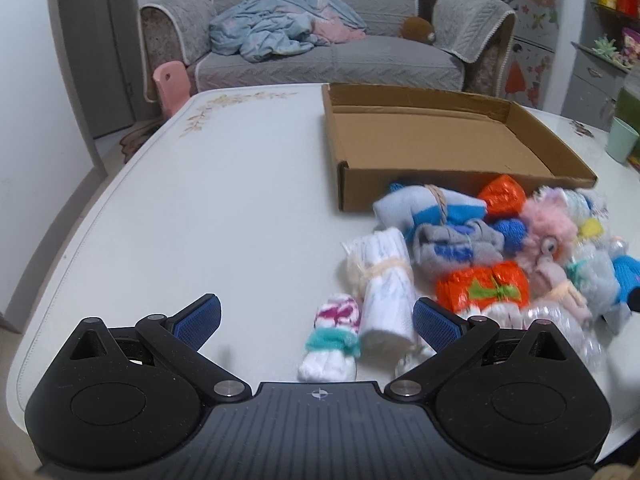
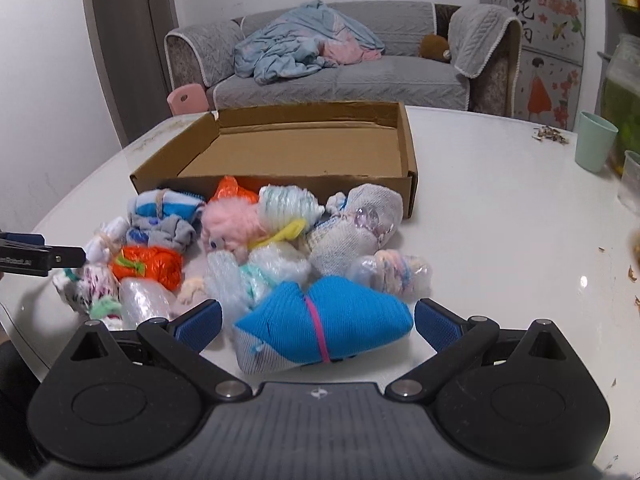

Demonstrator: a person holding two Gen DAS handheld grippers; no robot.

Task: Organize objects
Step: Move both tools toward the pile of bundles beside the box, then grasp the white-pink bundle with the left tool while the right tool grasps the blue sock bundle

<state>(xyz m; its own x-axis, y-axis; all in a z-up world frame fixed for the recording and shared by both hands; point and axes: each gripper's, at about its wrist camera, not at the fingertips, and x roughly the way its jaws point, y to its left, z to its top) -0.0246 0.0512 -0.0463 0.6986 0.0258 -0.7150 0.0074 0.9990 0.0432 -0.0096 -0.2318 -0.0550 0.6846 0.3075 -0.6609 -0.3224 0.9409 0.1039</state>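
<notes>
Many bundles (image 2: 240, 256) (tied) crowd before box (image 2: 280, 178).

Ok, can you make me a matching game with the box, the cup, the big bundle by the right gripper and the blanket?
Things:
1. cardboard box
2. cup
3. blue bundle with a pink band
4. light blue blanket

Places or states:
A. crumpled on the grey sofa
B. between the open fingers of the right gripper
C. nothing inside, behind the pile of bundles
D. standing at the right edge of the table

Pairs: 1-C, 2-D, 3-B, 4-A
</notes>
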